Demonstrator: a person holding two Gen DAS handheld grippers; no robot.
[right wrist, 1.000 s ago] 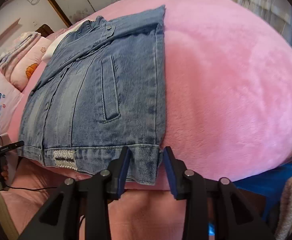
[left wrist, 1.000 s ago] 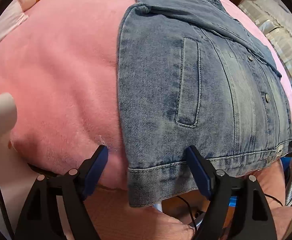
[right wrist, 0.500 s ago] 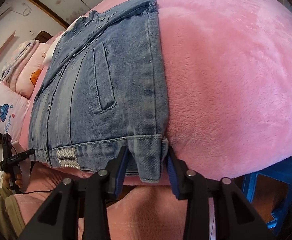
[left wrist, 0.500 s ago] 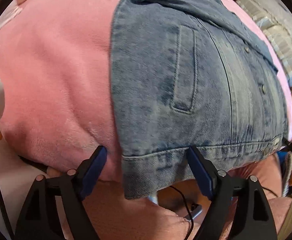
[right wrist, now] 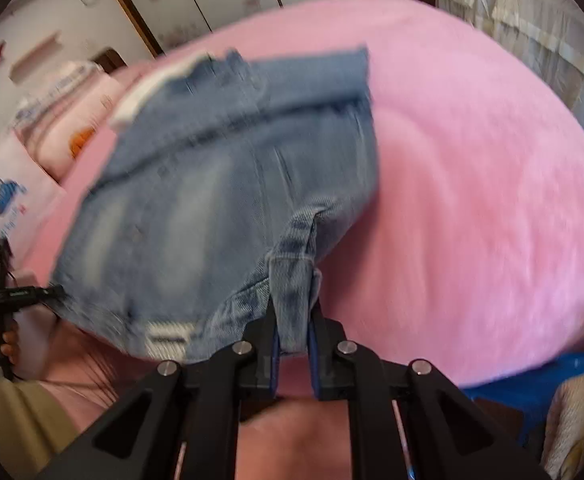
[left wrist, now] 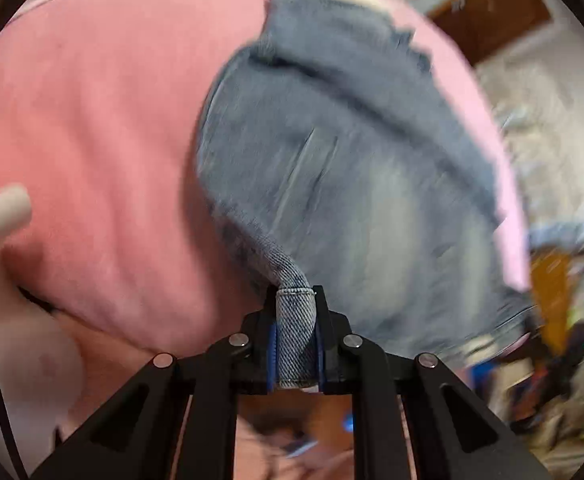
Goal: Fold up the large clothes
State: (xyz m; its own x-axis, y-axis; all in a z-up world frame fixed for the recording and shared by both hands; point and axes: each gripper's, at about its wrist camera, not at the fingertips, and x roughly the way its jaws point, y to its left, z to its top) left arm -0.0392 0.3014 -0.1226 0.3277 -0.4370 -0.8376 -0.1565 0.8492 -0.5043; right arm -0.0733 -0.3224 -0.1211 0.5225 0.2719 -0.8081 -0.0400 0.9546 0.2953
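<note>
Hem of one blurred denim jacket (left wrist: 356, 184), seemingly lifted.

Jacket (left wrist: 364, 184) on bed (left wrist: 104, 120); pillows (right wrist: 64, 120) behind, left.

The left hand-held gripper (left wrist: 295, 312) pinches a bunched corner of the denim jacket (left wrist: 352, 184) hem between its blue-padded fingers (left wrist: 273, 350). The rest of the jacket, blurred, spreads across the pink plush blanket (left wrist: 100, 128) on the bed. A brown wooden door (left wrist: 500, 20) shows at upper right.
</note>
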